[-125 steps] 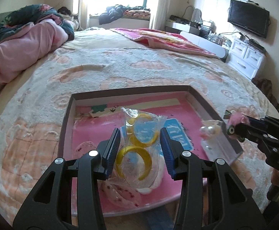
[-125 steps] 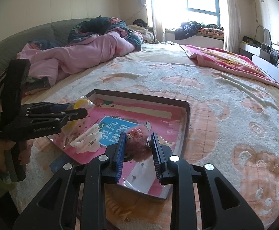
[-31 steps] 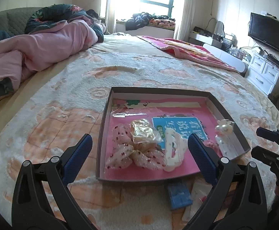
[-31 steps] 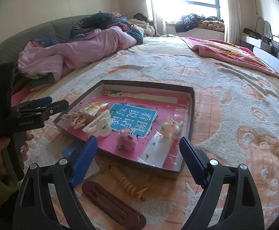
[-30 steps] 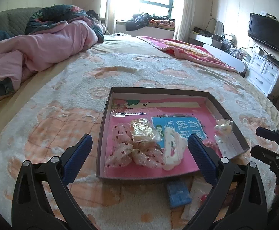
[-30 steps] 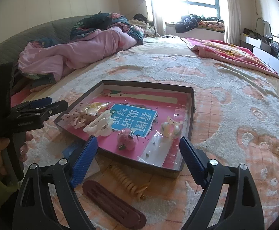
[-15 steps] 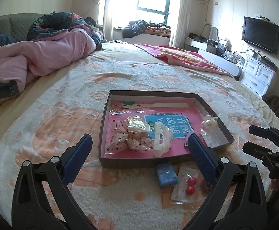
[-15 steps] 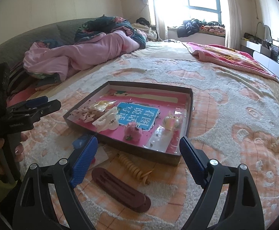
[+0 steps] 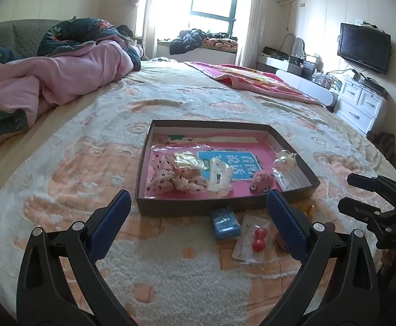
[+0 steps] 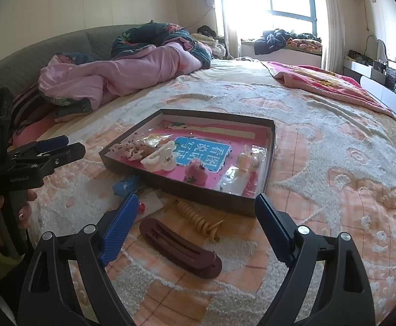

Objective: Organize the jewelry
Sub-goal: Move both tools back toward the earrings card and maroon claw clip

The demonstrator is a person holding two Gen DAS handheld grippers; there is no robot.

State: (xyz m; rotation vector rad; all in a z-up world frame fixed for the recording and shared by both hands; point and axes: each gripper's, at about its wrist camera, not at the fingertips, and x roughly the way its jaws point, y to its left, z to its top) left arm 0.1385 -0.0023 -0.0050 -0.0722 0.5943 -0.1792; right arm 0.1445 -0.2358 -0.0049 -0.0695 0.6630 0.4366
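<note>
Between the wide, empty fingers of the right gripper [image 10: 195,220], a brown hair clip [image 10: 180,247] lies on the bed [image 10: 333,163]. The left gripper [image 9: 198,212] is also spread wide, empty. Beyond both sits the tray [image 9: 225,207] holding 1 pink pom-pom [image 9: 261,180].

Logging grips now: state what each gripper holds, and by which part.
Nothing is held. The left gripper and right gripper both stand open and empty.
</note>
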